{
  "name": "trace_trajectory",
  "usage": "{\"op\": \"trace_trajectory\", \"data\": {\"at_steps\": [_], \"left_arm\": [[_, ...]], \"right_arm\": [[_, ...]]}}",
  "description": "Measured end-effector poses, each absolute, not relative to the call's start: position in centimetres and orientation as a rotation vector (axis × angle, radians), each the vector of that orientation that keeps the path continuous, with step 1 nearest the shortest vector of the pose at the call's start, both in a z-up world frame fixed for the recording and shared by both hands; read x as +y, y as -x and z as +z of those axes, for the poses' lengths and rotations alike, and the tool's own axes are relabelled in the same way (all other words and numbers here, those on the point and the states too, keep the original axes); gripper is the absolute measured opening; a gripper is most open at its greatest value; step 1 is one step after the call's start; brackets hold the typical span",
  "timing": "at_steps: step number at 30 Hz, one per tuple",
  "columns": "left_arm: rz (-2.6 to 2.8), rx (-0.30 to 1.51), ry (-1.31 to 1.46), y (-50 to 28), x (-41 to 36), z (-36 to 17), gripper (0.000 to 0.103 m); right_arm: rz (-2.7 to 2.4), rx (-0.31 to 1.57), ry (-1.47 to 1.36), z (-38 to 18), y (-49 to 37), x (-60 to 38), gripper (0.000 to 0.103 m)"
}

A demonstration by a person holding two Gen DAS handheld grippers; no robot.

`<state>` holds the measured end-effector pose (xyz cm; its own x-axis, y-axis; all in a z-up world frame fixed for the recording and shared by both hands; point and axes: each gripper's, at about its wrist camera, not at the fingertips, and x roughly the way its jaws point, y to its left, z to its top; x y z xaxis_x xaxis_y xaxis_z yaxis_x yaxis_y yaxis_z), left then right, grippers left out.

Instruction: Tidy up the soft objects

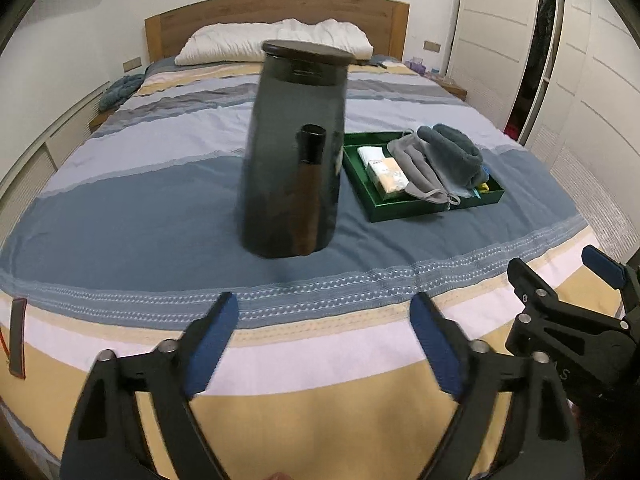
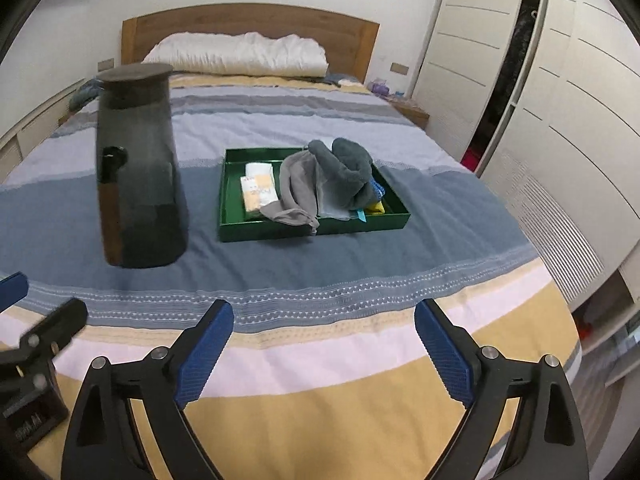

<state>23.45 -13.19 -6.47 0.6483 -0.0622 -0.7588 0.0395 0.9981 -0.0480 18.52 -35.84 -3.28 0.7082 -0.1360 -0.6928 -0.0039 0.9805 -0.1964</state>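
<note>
Left gripper [image 1: 324,344]: jaws spread wide, nothing between blue pads, hovering over yellow band at bed's foot edge. Right gripper [image 2: 324,350]: same, wide apart, empty, over foot edge just beside left one. Bed [image 1: 120,208] carries all. Green tray [image 2: 236,228] on blue band, toward bed's right side; inside: grey cloth [image 2: 298,188], dark grey towel [image 2: 352,160], yellow-white packet [image 2: 258,194], white packet [image 2: 258,169]. Dark lidded jar [image 1: 294,152] upright left of tray, apart. White pillow [image 1: 272,42] at headboard.
</note>
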Motion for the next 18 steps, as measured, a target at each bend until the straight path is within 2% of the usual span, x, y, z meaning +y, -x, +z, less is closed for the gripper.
{"op": "trace_trajectory", "data": {"at_steps": [18], "left_arm": [[-0.062,0.793,0.05,-17.7,-7.8,-4.4,0.084]], "right_arm": [[-0.078,0.676,0.245,0.2,-8.9,-30.4,0.098]]}}
